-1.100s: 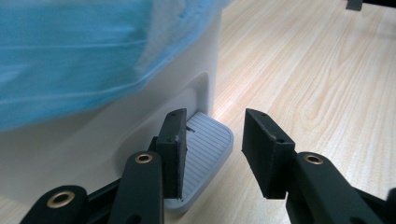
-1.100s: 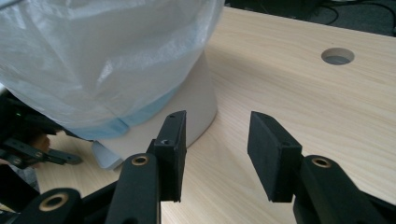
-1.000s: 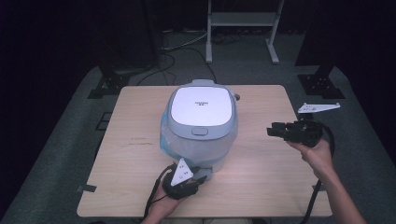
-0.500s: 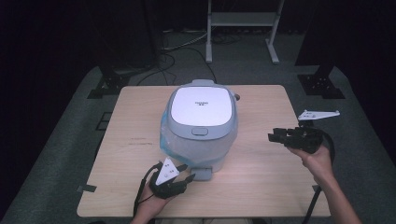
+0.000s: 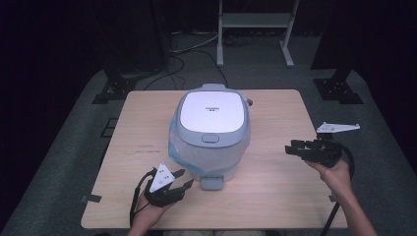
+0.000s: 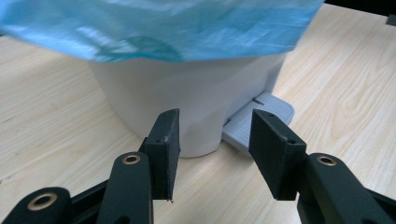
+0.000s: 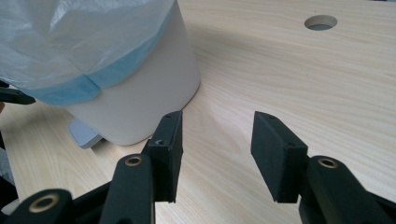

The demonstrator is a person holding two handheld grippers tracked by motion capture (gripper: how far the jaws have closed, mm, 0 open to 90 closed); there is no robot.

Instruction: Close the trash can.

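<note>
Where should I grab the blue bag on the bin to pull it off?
Probably the bag's loose hem, where it hangs free over the bin's white wall. Come from the bin's left-front with the left gripper, which is open and nearest; the pedal blocks the front centre.

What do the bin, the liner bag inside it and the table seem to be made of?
Bin: probably smooth plastic, with a white body, a grey lid rim and an even, slightly glossy surface. Bag: thin translucent blue plastic film, wrinkled and shiny. Pedal: likely grey plastic with moulded ribs. Table: pale wood or wood-look laminate with visible grain lines; which one is unclear.
</note>
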